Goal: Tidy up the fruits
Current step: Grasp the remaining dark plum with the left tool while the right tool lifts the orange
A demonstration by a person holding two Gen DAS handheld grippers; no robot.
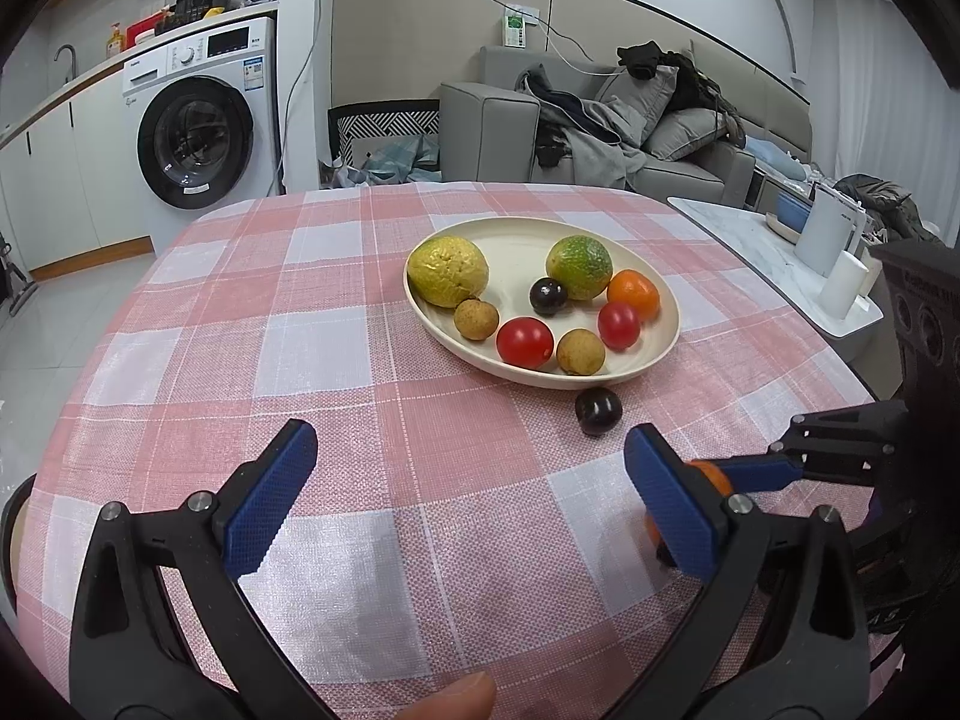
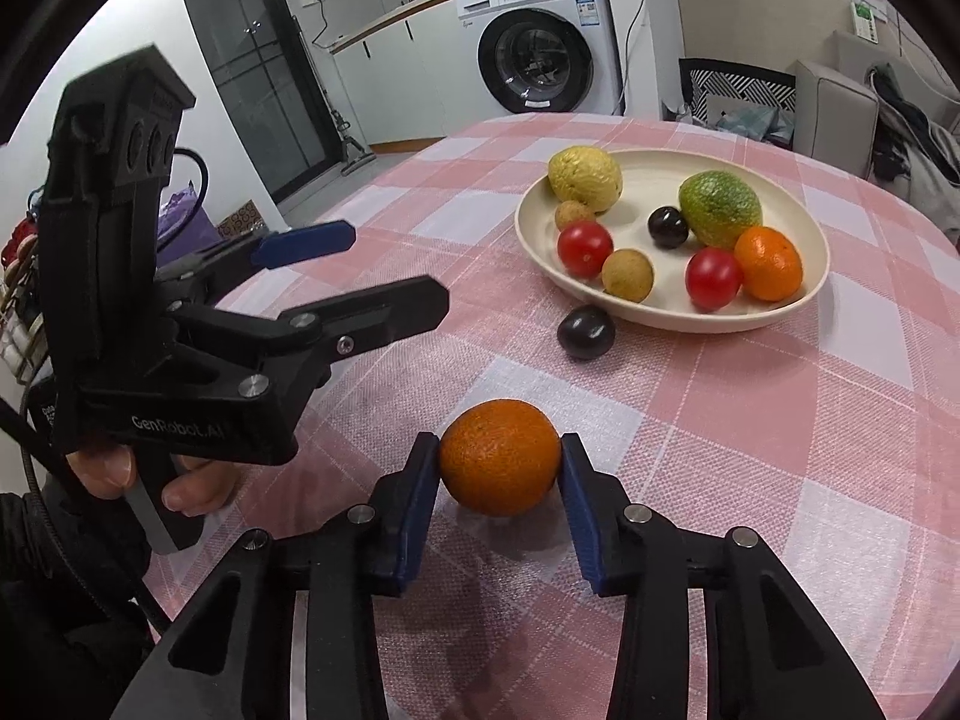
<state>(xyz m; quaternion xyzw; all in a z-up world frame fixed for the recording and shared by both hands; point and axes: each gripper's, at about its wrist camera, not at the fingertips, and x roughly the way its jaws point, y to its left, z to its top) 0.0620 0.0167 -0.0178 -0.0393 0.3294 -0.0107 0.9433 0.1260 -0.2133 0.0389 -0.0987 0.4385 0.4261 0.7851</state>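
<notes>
A loose orange (image 2: 498, 456) rests on the pink checked tablecloth, and my right gripper (image 2: 499, 459) is shut on it, a blue pad pressing each side. In the left wrist view this orange (image 1: 711, 474) is half hidden behind my own right finger. My left gripper (image 1: 468, 450) hangs open over bare cloth with nothing between its fingers; the right wrist view shows it as well, the left gripper (image 2: 396, 267) standing left of the orange. The cream oval plate (image 2: 660, 321) holds several fruits: yellow, green, orange, red, tan and dark. A dark plum (image 2: 585, 331) lies on the cloth touching the plate's near rim.
The round table's edge curves close on the left and far sides. A white side table (image 1: 750, 252) with containers stands to the right. Behind are a washing machine (image 1: 198, 120) and a grey sofa (image 1: 600, 126). A hand (image 2: 180, 480) grips the left gripper's handle.
</notes>
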